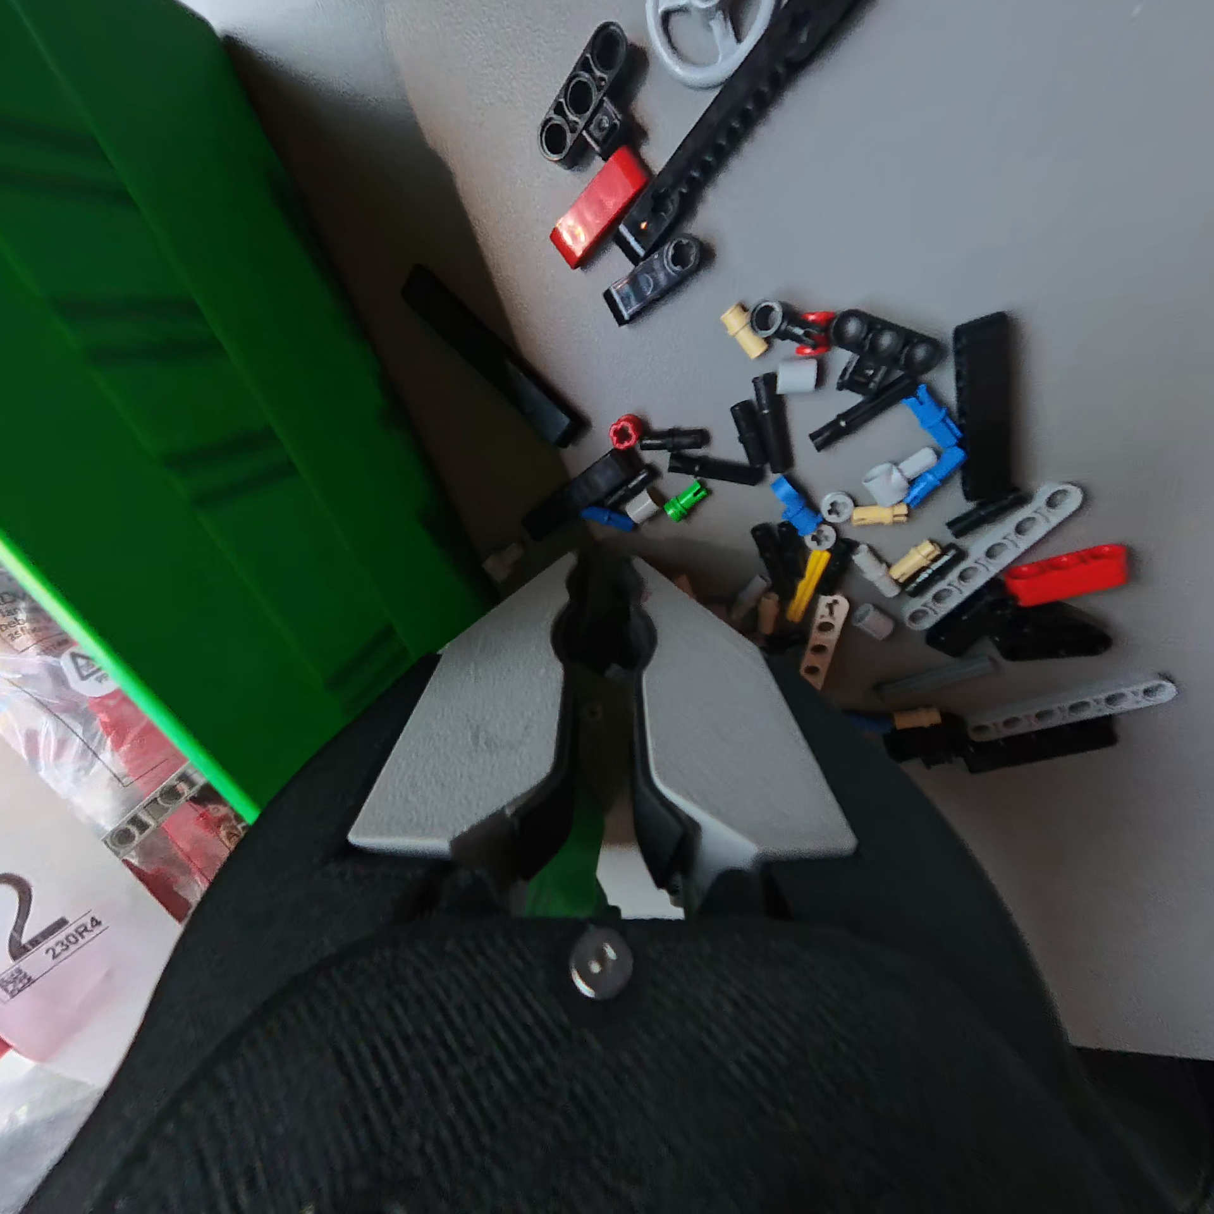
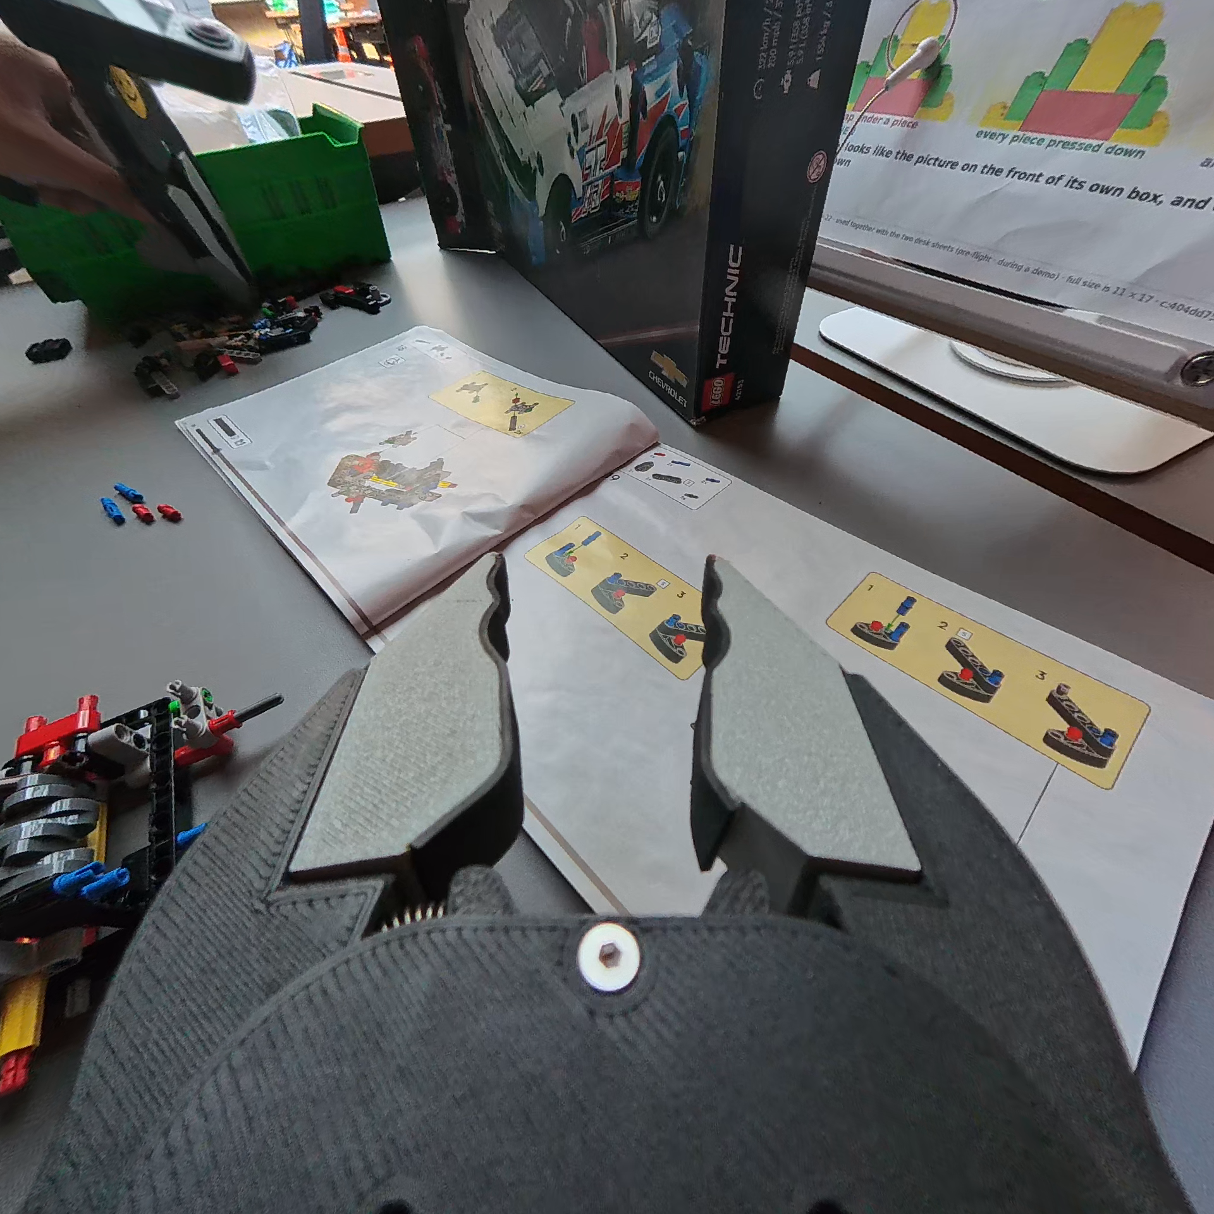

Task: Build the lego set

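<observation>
Partly built lego assembly [image 2: 85, 828] sits on the grey table [image 2: 131, 591] at near left of the right wrist view: black beam frame, dark grey stacked rings, red connectors on top, blue pins sticking out the side, yellow and red bits at the near end, a black axle poking out toward the booklet. Right gripper [image 2: 607, 591] hovers over the open instruction booklet [image 2: 460, 473], jaws wide apart, nothing between them, not touching anything. Further left on the table, two blue and two red pins [image 2: 139, 506] lie grouped apart from everything else. Beyond them, the loose parts pile [image 2: 249, 335] is just in front of the green bin [image 2: 309, 197], and the left gripper [image 2: 197, 230], held by a hand [image 2: 46, 151], points down into the pile. The set's box [image 2: 624, 184] stands upright behind the booklet; a printed sheet [image 2: 1051, 164] is at far right. Only the left wrist view resolves the pile: red beam [image 1: 1067, 573], grey beams [image 1: 998, 555], blue connectors [image 1: 933, 420], a yellow axle [image 1: 808, 584], a small green pin [image 1: 684, 502], a red tile [image 1: 601, 207], long black beam [image 1: 722, 125], grey wheel piece [image 1: 706, 36] farthest. It also shows a bag of parts [image 1: 98, 755] beside the bin. Left gripper [image 1: 604, 571] jaws look nearly closed, tips right at the pile edge; cannot tell if they hold a piece.
</observation>
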